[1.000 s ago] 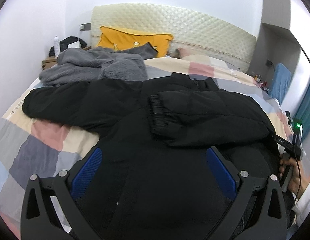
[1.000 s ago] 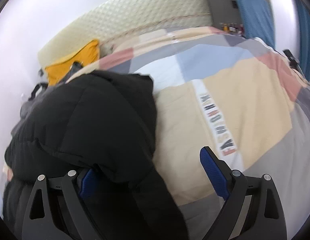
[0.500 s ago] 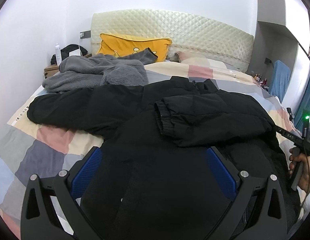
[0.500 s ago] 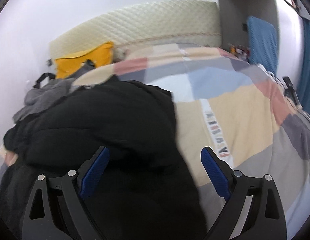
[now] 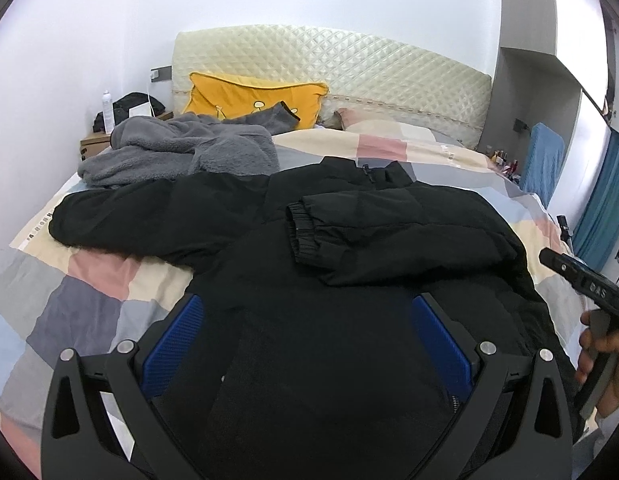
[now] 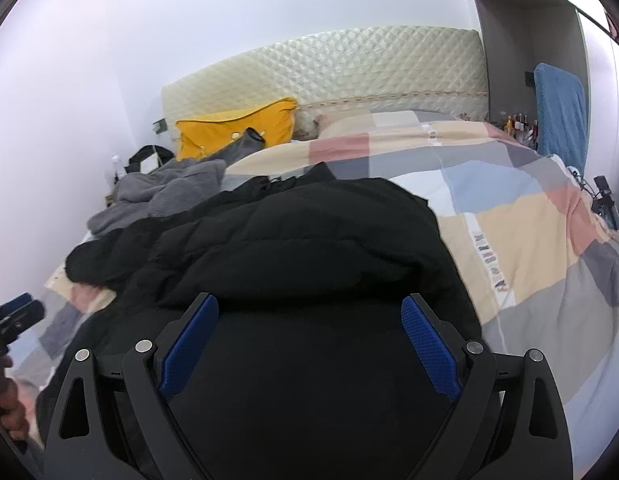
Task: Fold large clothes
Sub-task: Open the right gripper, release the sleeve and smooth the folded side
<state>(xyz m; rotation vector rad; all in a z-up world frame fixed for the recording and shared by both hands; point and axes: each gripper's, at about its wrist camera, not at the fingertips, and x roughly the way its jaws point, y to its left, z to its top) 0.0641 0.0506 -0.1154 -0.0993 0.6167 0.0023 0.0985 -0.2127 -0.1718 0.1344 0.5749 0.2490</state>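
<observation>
I have the big black padded jacket (image 5: pixel 349 280) spread on the bed's patchwork quilt of pastel squares (image 5: pixel 81 300), collar toward the quilted cream headboard (image 5: pixel 349 68). One sleeve with an elastic cuff (image 5: pixel 299 232) lies folded across the chest; the other sleeve (image 5: pixel 141 220) stretches out flat toward the wall side. My left gripper (image 5: pixel 309 344) hangs over the jacket's lower body with its blue-padded fingers (image 5: pixel 171 344) spread wide, pinching nothing. My right gripper (image 6: pixel 309 340) is likewise wide apart over the jacket's near edge, blue pads (image 6: pixel 429 344) clear of the cloth as far as I can tell. The hem closest to me is hidden under both gripper frames, so I cannot see how it lies. In the left view the right tool's black body (image 5: pixel 585 280) pokes in at the edge with small white lettering I can't read reliably. A printed strip on the quilt (image 6: pixel 485 264) carries coloured capital letters, too warped to make out. Beyond the jacket a grey fleece garment (image 5: pixel 181 152) is heaped near a mustard-yellow pillow (image 5: pixel 253 96). The small bottles (image 6: pixel 517 122) by the blue cloth panel (image 6: pixel 561 112) are too small for labels.
</observation>
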